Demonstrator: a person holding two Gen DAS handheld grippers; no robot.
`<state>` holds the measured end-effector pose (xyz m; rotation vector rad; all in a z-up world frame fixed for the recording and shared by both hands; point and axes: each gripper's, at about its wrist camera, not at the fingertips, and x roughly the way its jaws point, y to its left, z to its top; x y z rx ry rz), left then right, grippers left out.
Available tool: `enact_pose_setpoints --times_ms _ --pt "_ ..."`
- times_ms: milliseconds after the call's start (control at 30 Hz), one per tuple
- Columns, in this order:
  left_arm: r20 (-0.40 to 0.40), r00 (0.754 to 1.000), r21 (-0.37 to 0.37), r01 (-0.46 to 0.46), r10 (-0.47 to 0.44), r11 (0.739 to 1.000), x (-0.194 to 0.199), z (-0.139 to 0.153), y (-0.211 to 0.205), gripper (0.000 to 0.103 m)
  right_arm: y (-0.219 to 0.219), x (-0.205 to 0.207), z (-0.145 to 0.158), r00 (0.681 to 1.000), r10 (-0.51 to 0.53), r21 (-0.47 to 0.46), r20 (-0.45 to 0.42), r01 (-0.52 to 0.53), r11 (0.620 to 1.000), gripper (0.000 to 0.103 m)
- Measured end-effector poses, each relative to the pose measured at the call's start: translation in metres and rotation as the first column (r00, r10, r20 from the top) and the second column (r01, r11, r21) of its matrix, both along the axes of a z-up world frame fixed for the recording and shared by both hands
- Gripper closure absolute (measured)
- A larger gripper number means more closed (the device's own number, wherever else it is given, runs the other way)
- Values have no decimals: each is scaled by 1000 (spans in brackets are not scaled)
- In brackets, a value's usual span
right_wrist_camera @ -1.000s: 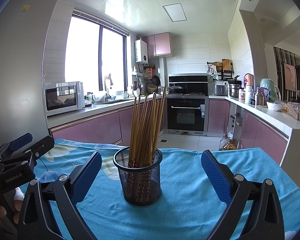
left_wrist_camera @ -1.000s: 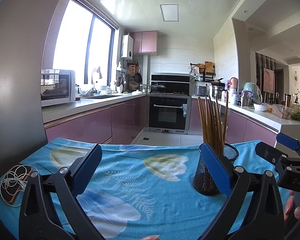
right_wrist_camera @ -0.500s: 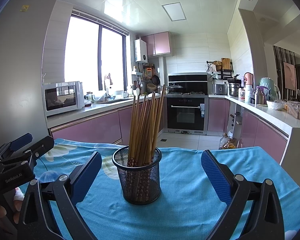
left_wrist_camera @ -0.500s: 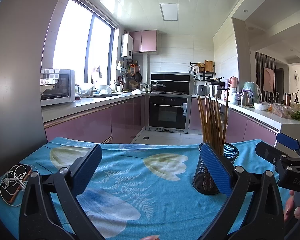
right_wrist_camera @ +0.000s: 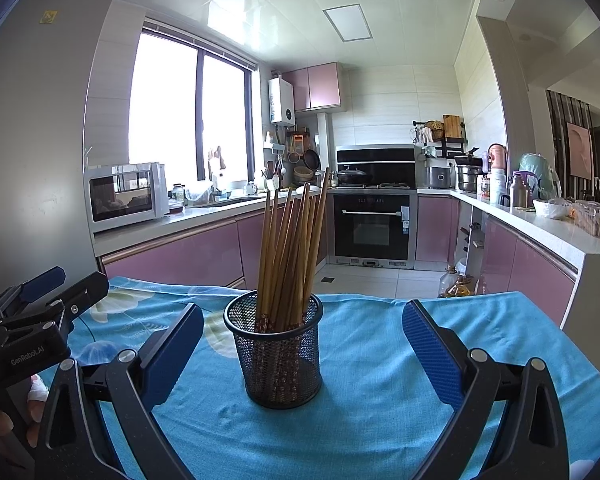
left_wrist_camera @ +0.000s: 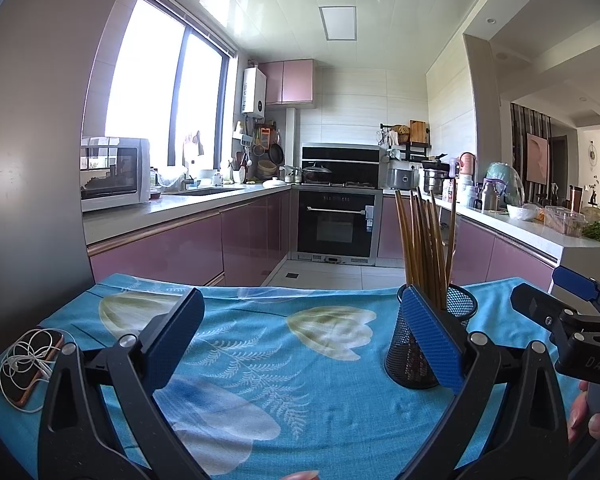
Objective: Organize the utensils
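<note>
**Both grippers spread above the cloth; chopsticks standing in the mesh cup**

Nearest to me, in the right wrist view, my right gripper has its two blue-padded fingers spread wide, holding nothing. Between them, a little left of centre and touching neither pad, stands the black wire-mesh cylindrical cup, upright on the turquoise tablecloth with pale leaf and flower prints. A bundle of long brown wooden chopsticks stands inside the cup, fanning slightly outward at the top. At the left edge of that view I see my left gripper from the side, well apart from the cup.

In the left wrist view, my left gripper is likewise spread and empty over bare cloth. The mesh cup is partly hidden behind the right-hand pad; whether pad and cup touch I cannot tell. On the cloth's left edge lies a dark smartphone wrapped in a tangle of white earphone cable.

Farther off run pink-fronted kitchen cabinets, with a white microwave oven on the left counter and a black built-in oven at the far wall.
</note>
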<state>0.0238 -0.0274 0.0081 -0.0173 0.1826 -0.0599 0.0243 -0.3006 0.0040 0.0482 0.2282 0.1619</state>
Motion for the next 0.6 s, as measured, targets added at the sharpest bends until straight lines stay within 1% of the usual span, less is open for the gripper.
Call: enact_pose_setpoints --times_ms 600 --pt "-1 1000 2 -1 1 1000 0 0 0 6 -1 -1 -2 1000 2 4 0 -2 1000 7"
